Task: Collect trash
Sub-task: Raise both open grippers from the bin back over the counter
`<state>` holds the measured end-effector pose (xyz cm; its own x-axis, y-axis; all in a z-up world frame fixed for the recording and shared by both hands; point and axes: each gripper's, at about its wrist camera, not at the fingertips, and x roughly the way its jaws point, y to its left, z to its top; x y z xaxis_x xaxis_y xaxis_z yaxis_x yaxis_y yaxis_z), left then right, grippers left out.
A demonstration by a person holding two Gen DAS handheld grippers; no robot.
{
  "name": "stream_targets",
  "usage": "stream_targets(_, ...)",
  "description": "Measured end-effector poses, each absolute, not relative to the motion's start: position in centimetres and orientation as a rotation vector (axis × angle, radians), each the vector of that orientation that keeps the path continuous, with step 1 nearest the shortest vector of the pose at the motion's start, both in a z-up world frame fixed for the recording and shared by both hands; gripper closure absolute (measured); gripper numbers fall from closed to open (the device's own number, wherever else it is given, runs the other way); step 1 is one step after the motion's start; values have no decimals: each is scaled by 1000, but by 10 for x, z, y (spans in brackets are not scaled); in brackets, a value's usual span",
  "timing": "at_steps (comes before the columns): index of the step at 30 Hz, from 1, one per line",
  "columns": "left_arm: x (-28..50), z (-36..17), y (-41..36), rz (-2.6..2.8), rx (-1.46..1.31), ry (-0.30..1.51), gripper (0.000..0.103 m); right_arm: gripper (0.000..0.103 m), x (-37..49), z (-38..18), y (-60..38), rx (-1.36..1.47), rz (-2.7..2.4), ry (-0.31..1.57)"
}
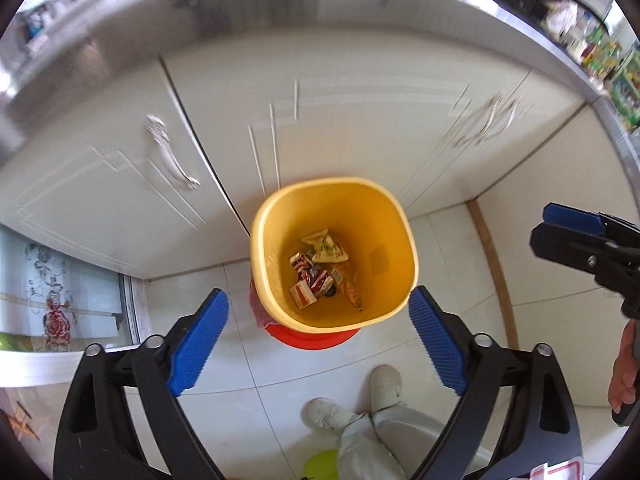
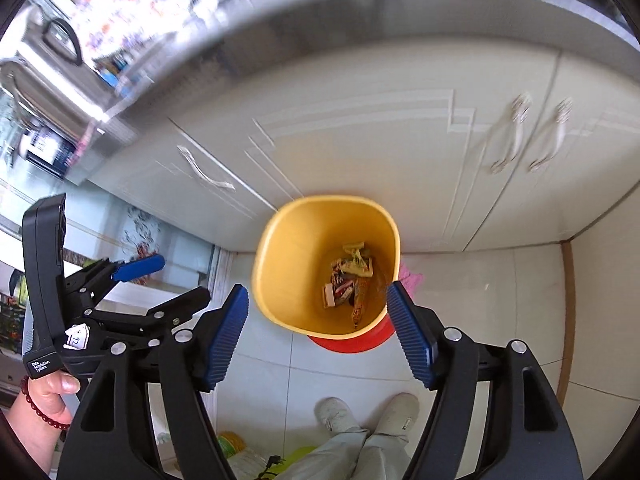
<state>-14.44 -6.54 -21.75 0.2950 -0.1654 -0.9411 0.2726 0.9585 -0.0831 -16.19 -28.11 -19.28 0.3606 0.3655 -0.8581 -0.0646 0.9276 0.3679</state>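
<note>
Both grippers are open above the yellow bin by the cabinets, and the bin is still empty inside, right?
Not quite: the yellow bin is not empty. Several wrappers and small packets lie on its bottom, plain in the left wrist view. The rest holds: the left gripper and right gripper are open above it, by the cabinets.

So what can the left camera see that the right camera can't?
Only the left camera shows the red mesh hanging by the bin's side and the right gripper at the edge.

Only the right camera shows the pink scrap on the floor, the left gripper and a beaded bracelet.

Both show the yellow bin with wrappers inside, white cupboards and white shoes.
</note>
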Motion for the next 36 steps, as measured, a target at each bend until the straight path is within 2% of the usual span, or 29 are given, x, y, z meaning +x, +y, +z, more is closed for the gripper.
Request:
stream_targets(8, -137, -141, -48, -259, 86, 1090, 5, 16, -159, -114, -297, 322, 235, 990)
stream_targets(18, -69, -86, -39, -215, 65, 999, 5, 15, -81, -65, -290, 284, 246, 877)
stream_targets(26, 15, -85, -48, -168, 35, 1015, 5, 15, 17, -64, -297, 242, 284, 872)
stream_targets(36, 105, -112, -52, -92, -17, 1087, 6, 15, 140, -84, -288, 162, 329, 927)
